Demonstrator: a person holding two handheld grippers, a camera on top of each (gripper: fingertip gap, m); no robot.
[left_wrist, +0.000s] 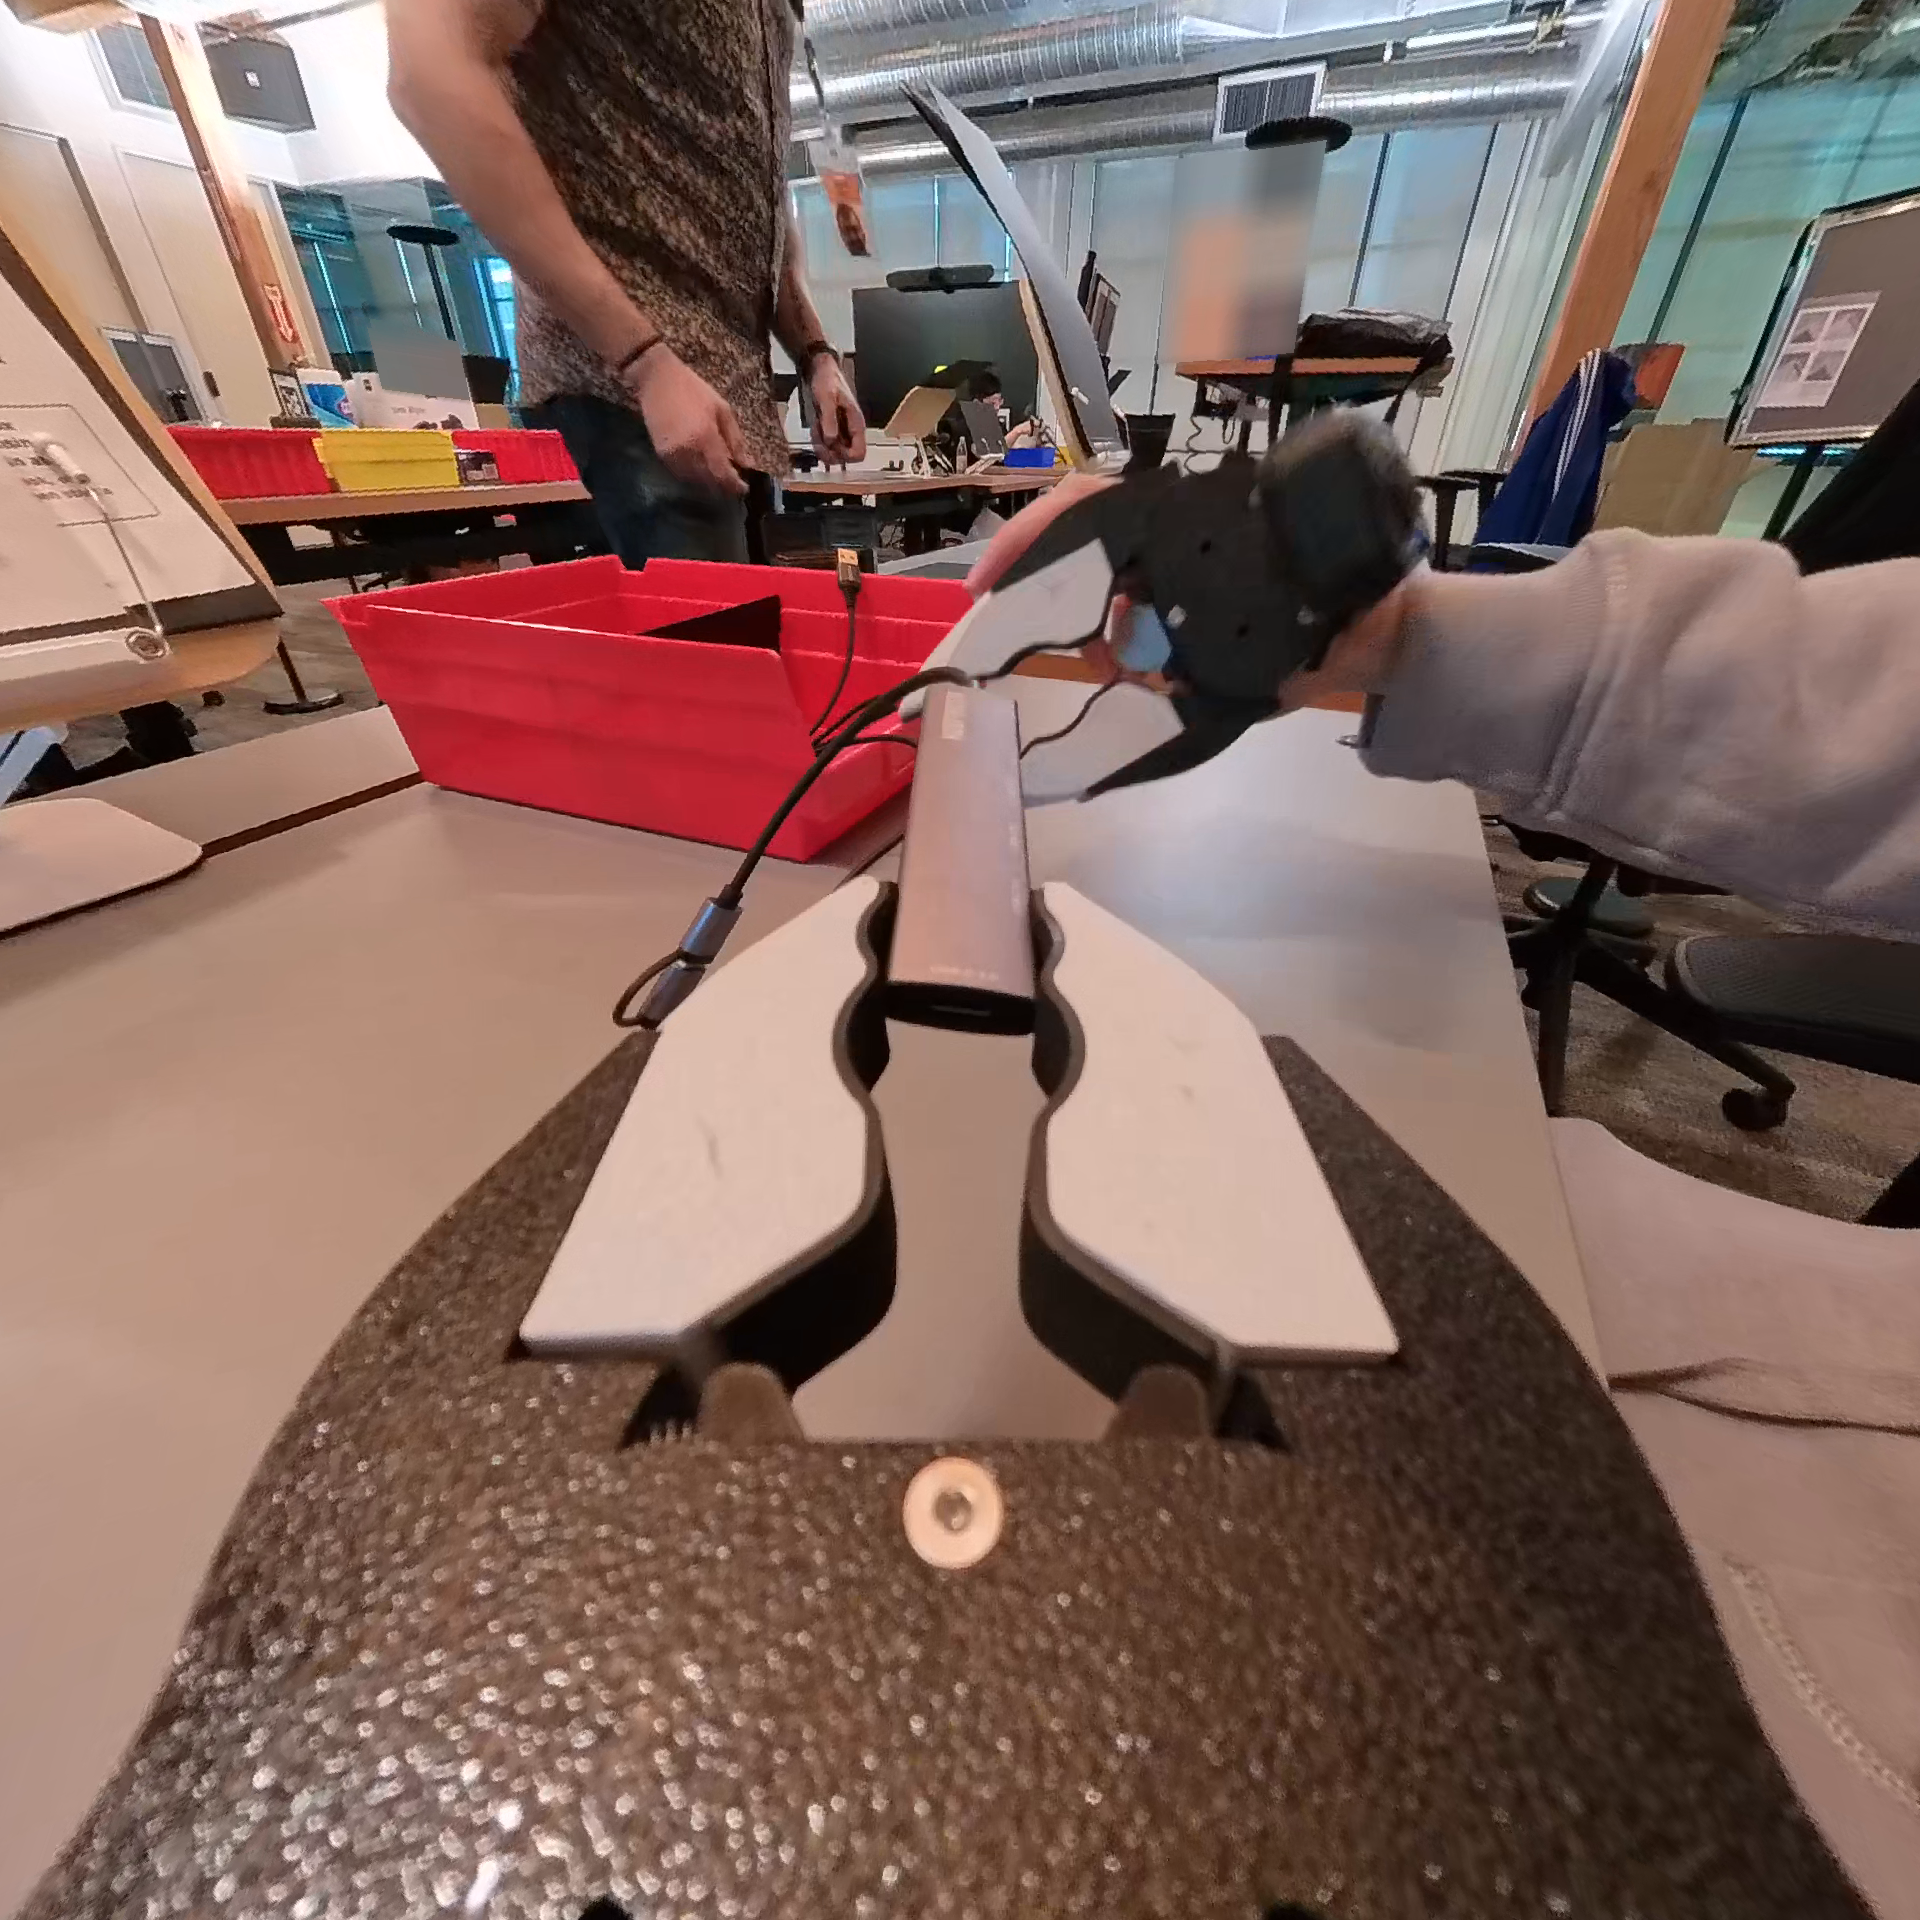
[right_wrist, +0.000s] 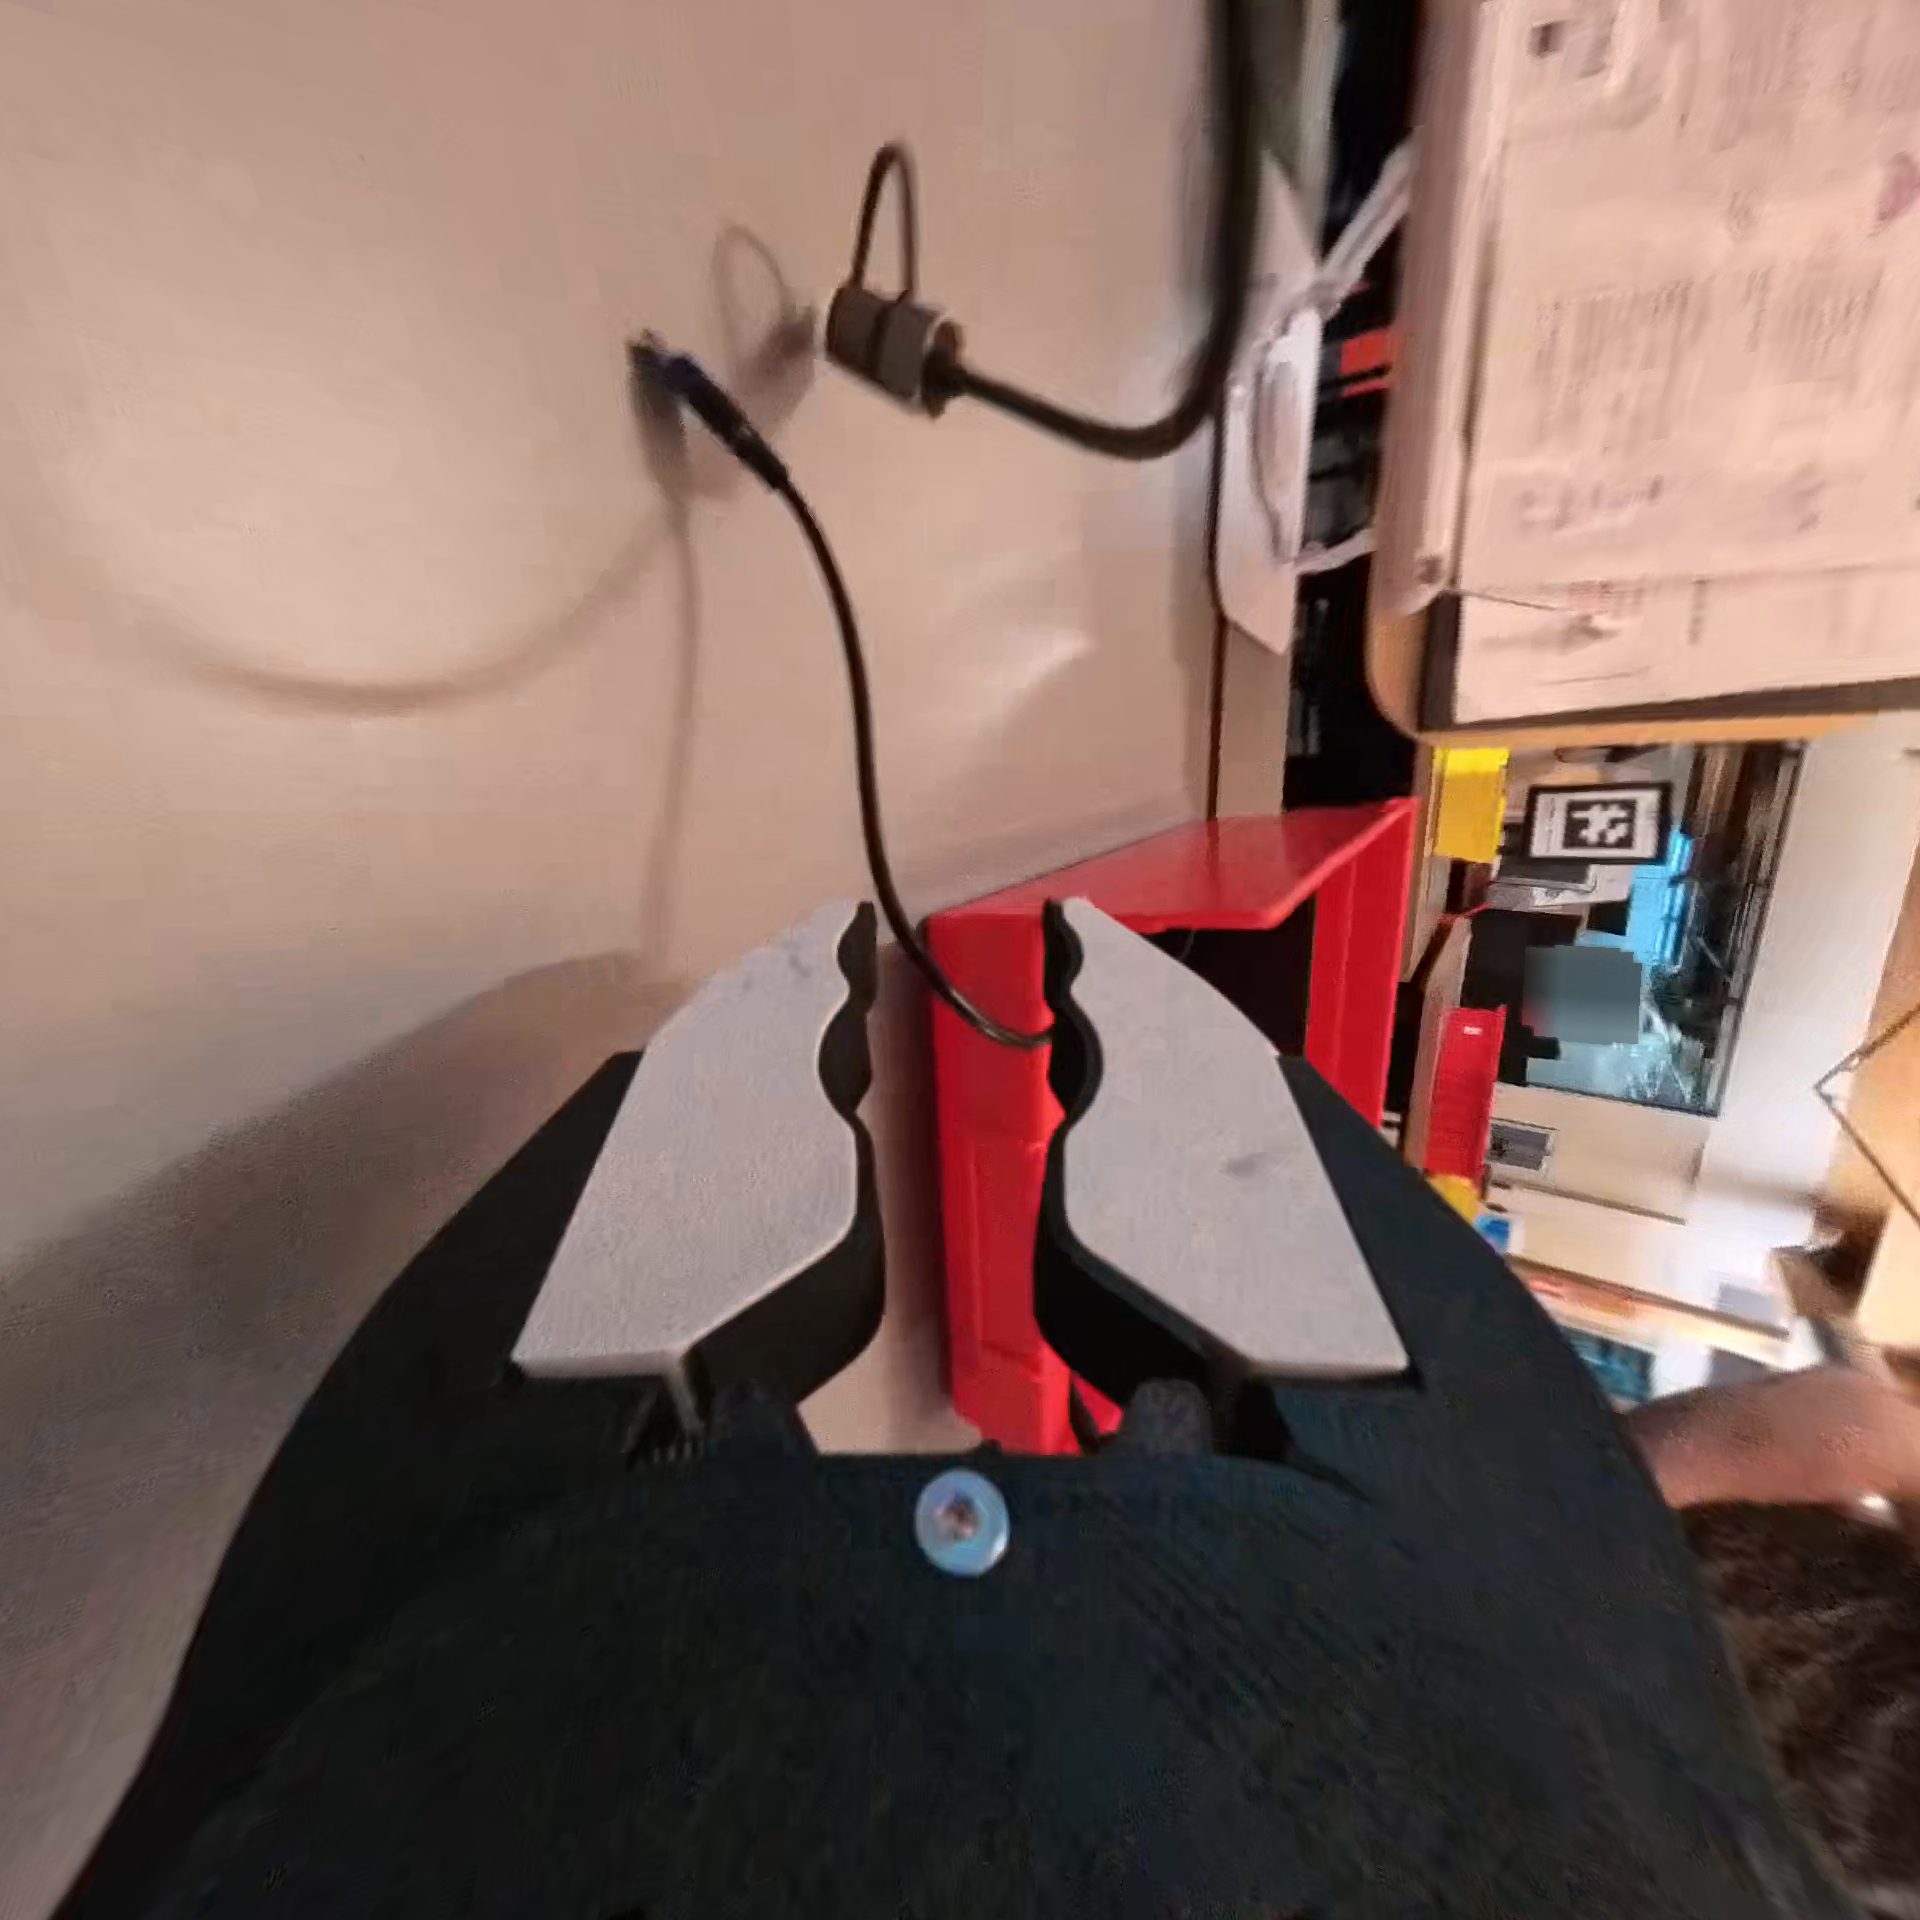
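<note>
My left gripper (left_wrist: 961, 906) is shut on the near end of a long grey metal hub (left_wrist: 964, 800), held just above the table (left_wrist: 312, 1060). Several black cables leave the hub's far end. One ends in a grey connector (left_wrist: 709, 925) with a small looped adapter, seen also in the right wrist view (right_wrist: 894, 343). My right gripper (left_wrist: 987, 750) hovers open over the hub's far end. In its own view the right gripper (right_wrist: 961, 920) is open, with a thin black cable (right_wrist: 847, 623) running between the fingers and looping against one of them.
A red plastic bin (left_wrist: 582, 686) with a dark divider stands on the table just beyond the hub; it also shows in the right wrist view (right_wrist: 1195, 862). A person (left_wrist: 665, 260) stands behind it. A sign board (left_wrist: 94, 499) is at the left, an office chair (left_wrist: 1766, 997) at the right. The gap from one gripper's tips to the other's is roughly 20 cm.
</note>
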